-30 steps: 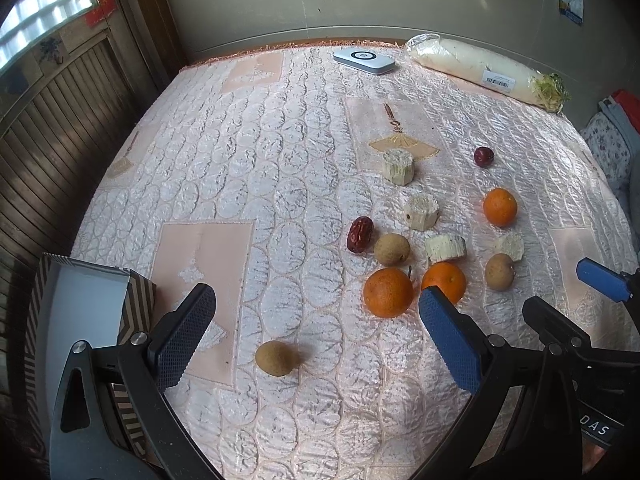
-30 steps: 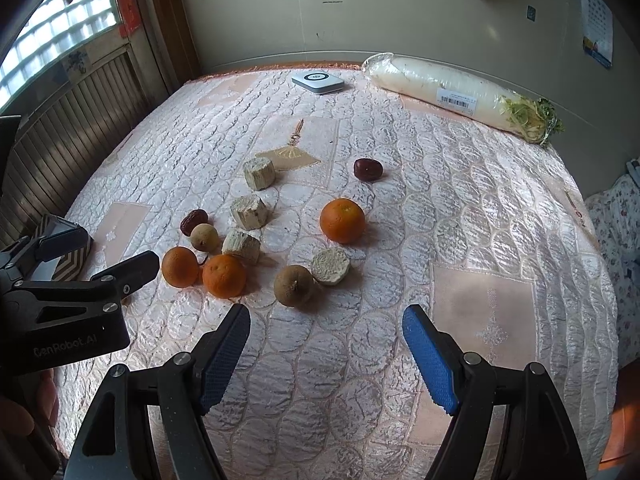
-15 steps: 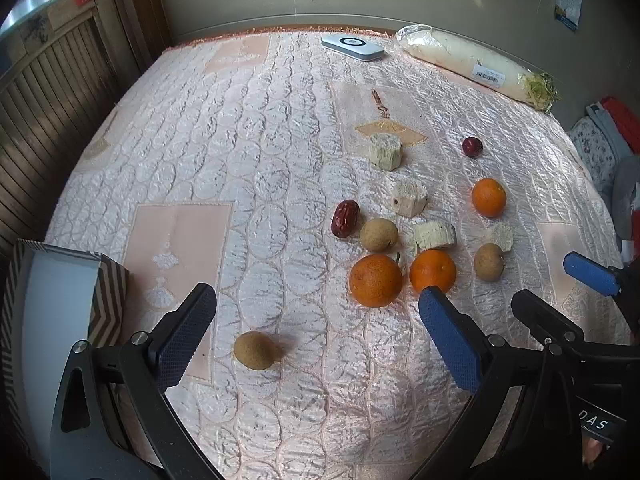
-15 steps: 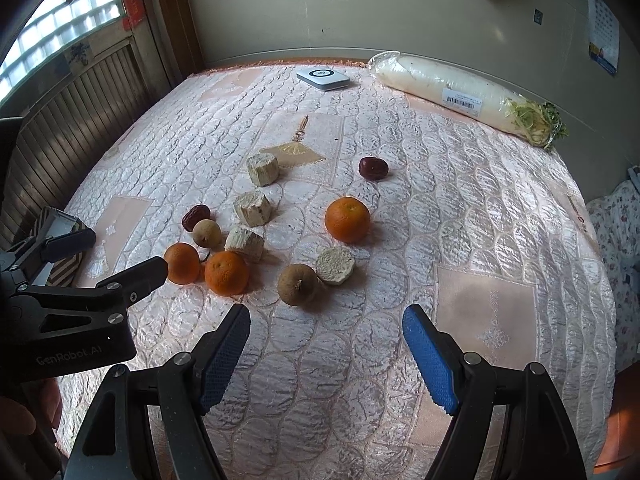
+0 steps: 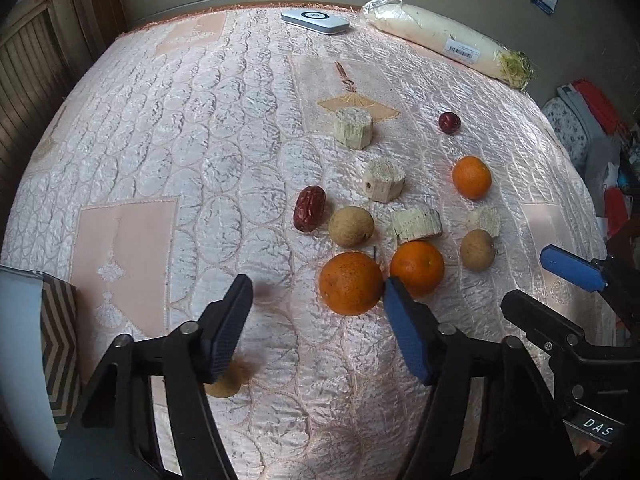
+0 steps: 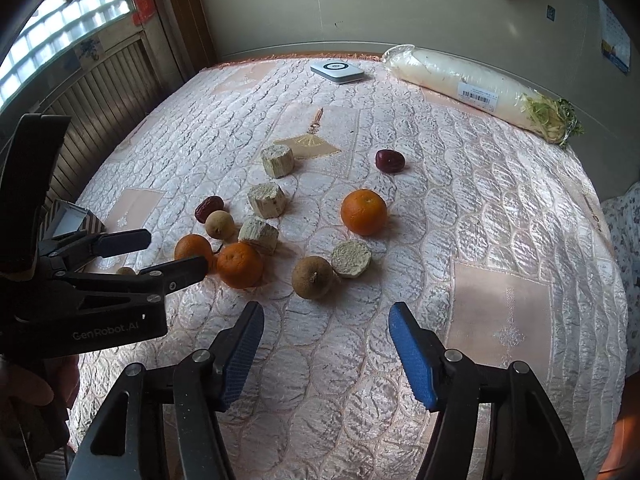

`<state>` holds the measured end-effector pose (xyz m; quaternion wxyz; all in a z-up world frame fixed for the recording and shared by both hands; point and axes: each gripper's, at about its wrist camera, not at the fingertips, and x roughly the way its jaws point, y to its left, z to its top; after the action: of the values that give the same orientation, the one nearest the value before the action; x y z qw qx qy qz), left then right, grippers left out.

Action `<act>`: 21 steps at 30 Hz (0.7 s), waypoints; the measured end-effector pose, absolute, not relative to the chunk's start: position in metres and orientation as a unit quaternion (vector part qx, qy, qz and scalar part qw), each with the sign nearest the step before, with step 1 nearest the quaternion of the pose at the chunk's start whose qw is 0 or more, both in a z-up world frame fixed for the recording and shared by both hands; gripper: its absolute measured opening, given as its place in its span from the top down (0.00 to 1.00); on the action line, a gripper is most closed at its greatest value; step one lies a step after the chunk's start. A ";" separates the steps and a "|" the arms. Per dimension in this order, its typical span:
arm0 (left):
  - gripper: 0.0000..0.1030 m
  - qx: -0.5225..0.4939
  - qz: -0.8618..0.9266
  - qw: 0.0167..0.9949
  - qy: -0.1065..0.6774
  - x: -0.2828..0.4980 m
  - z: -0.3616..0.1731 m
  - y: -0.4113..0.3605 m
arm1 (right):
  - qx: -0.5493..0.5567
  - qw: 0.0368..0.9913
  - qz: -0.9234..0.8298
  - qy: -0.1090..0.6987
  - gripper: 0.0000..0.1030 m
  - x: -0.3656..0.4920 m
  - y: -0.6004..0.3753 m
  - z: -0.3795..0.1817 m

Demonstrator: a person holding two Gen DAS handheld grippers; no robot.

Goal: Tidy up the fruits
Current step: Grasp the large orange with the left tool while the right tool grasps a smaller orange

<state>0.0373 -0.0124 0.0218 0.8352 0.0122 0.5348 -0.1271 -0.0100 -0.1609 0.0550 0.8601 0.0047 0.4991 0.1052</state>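
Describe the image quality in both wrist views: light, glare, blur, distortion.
Left wrist view: daylight from the left, sheen on the quilt, dark vignette corners, bed edge bowed by the fisheye; the longan behind the left gripper is blurred. Right wrist view: bright window washes out the upper left, satin glare on the quilt, fruit sharp, soft shadow beside the orange.

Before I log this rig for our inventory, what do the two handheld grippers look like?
Both are black plastic frames with silver rivets. Each carries two fingers with blue textured pads. The left gripper reads "GenRobot.AI" in white on its side, seen from the right wrist; the right gripper shows "DAS" lettering in the left view. No cables visible.
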 end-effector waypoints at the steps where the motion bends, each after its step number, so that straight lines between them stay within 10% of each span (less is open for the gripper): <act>1: 0.52 0.006 -0.134 0.832 0.538 0.039 0.020 -0.013 | 0.005 0.859 0.109 0.499 0.43 -0.010 -0.160 0.055; 4: 0.70 0.019 -0.140 0.832 0.536 0.039 0.020 -0.017 | 0.011 0.856 0.128 0.500 0.49 -0.009 -0.156 0.055; 21: 0.70 0.006 -0.079 0.850 0.521 0.022 0.046 0.024 | 0.021 0.832 0.176 0.526 0.56 0.023 -0.109 0.030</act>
<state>0.0220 0.0245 0.0461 0.8499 0.0060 0.5210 -0.0791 0.0225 -0.1087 0.0299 0.8320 0.0212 0.5256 0.1761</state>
